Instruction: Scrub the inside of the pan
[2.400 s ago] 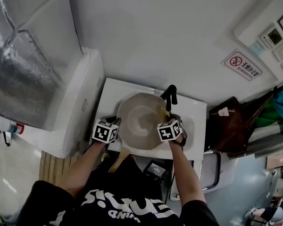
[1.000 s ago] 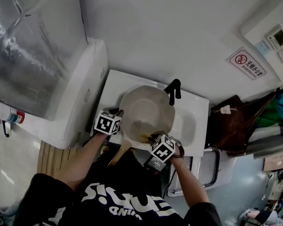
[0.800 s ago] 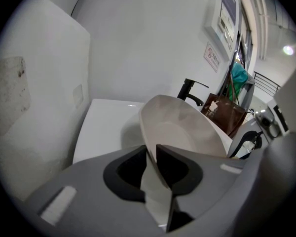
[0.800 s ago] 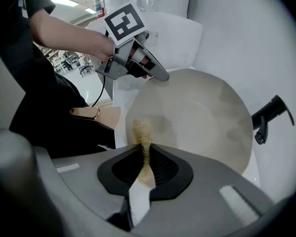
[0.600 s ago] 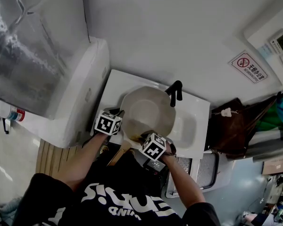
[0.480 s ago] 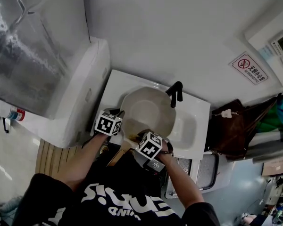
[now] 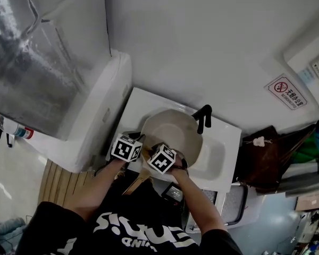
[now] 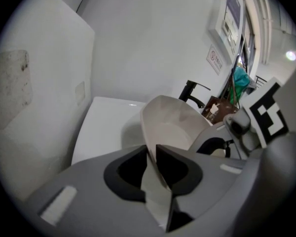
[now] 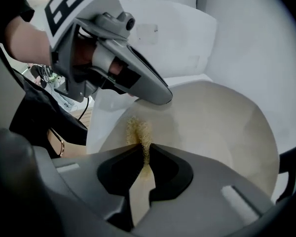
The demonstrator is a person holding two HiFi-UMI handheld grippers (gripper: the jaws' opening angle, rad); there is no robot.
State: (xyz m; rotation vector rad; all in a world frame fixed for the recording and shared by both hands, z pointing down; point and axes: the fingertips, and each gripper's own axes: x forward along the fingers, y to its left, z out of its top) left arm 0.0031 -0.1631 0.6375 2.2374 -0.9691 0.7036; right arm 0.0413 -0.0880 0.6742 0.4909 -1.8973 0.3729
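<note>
Your left tool (image 8: 152, 152) clamps beige round pan (image 8: 172, 120) by rim; your right tool (image 9: 144, 149), just beside it, pinches yellow fibrous scrub pad (image 9: 138, 130) inside pan.

The right gripper (image 9: 140, 149) has its jaws pressed together on a yellow scrubber (image 9: 138, 132), whose fuzzy tip pokes out just ahead of them and appears to rest on the beige inside of the pan (image 9: 212, 127). The pan's bowl spreads ahead and to the right of the jaws. Ahead and to the left, the left gripper (image 9: 157, 96) reaches in with its grey tip at the pan's rim, its marker cube (image 9: 71, 4) farther back and a hand (image 9: 22, 38) behind that. Dark cloth (image 9: 34, 125) lies left of the jaws, a white wall (image 9: 246, 43) far ahead
</note>
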